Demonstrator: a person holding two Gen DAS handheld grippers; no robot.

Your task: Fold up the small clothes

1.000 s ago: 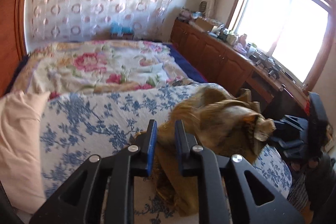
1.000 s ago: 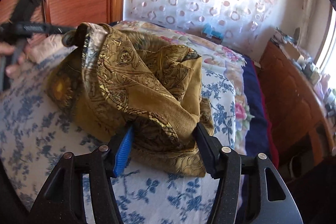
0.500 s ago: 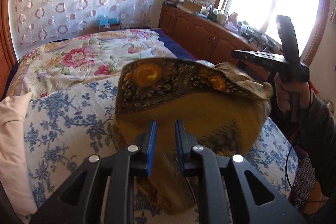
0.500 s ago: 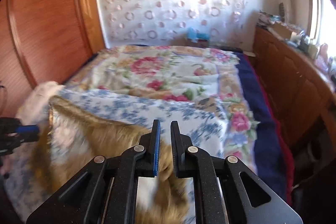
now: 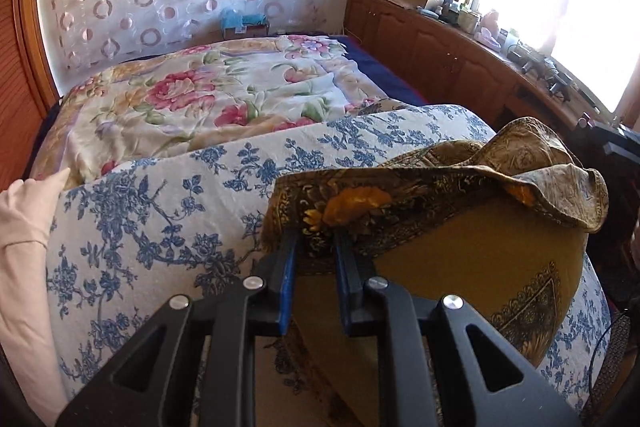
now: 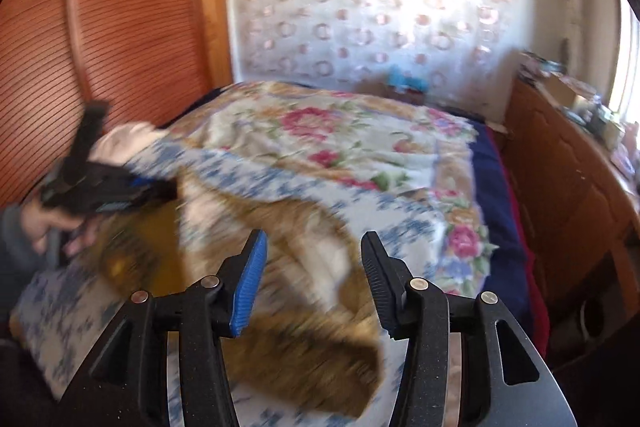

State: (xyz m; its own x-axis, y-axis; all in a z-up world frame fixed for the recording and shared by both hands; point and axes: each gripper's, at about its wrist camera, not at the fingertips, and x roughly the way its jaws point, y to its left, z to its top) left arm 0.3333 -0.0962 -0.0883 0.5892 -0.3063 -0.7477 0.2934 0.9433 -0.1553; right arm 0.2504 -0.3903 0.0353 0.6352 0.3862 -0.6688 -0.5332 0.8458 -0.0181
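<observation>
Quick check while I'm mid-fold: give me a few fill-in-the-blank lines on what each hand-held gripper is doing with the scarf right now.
1. The left hand-held gripper is shut on the ____ edge of the scarf.
2. The right hand-held gripper has its jaws ____.
3. The scarf lies on the bedspread printed with ____ flowers.

Missing words: patterned; open; blue

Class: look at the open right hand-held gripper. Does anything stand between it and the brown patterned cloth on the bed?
Nothing visible does. The right hand-held gripper hangs open directly over the brown patterned cloth, which lies on the blue-flowered white quilt.
</observation>
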